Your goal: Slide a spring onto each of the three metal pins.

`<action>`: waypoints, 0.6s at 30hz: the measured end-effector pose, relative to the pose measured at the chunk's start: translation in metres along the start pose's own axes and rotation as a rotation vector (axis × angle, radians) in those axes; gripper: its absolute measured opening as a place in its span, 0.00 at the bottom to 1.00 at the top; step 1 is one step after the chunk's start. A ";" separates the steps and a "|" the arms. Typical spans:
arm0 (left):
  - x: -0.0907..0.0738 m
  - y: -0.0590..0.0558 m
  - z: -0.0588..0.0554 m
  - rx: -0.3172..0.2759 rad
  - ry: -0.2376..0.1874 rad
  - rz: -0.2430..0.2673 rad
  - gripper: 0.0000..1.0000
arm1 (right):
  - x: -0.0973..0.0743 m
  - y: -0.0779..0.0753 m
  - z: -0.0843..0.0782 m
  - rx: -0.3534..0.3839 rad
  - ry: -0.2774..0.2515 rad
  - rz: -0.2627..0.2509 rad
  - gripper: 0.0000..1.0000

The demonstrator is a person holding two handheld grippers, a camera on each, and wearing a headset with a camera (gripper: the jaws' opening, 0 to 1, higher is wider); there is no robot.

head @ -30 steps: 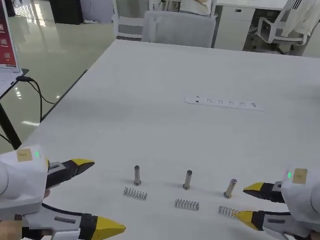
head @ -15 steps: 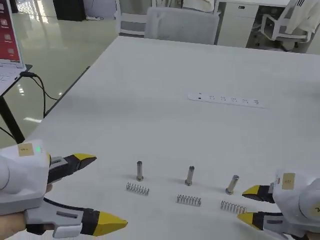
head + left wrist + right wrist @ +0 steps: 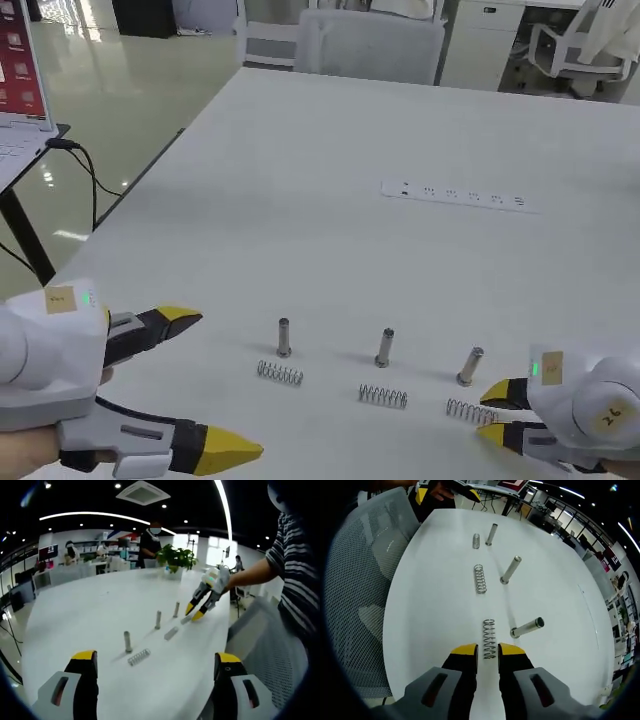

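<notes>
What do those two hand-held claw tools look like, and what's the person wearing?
Both the left gripper and right gripper have white bodies, grey-black jaws with yellow tips, a tan sticker and a green light. The person wears a striped sleeve.

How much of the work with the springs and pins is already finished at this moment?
Done: nothing yet. The left pin, middle pin and right pin stand bare; the left spring and middle spring lie flat beside them. In hand: the right tongs straddle the near end of the right spring, apparently not clamped. The left tongs hang open. Left: all three springs.
</notes>
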State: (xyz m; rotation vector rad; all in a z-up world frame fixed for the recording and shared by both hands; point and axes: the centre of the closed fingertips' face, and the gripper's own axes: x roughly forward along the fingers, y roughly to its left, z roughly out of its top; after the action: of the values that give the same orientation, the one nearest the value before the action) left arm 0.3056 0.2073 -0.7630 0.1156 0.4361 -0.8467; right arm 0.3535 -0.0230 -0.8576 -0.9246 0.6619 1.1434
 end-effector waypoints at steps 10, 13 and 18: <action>-0.001 0.000 -0.001 0.005 0.010 0.001 0.93 | 0.003 0.000 -0.003 0.024 0.001 0.018 0.09; -0.001 -0.002 -0.001 0.006 0.012 -0.004 0.93 | 0.004 0.000 -0.003 0.007 0.002 0.026 0.08; 0.000 -0.005 -0.001 0.011 0.018 -0.012 0.93 | 0.004 0.001 -0.004 -0.004 0.002 0.042 0.08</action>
State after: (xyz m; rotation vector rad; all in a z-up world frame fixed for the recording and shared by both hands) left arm 0.3017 0.2042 -0.7632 0.1311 0.4489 -0.8609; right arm 0.3542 -0.0247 -0.8630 -0.9191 0.6829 1.1815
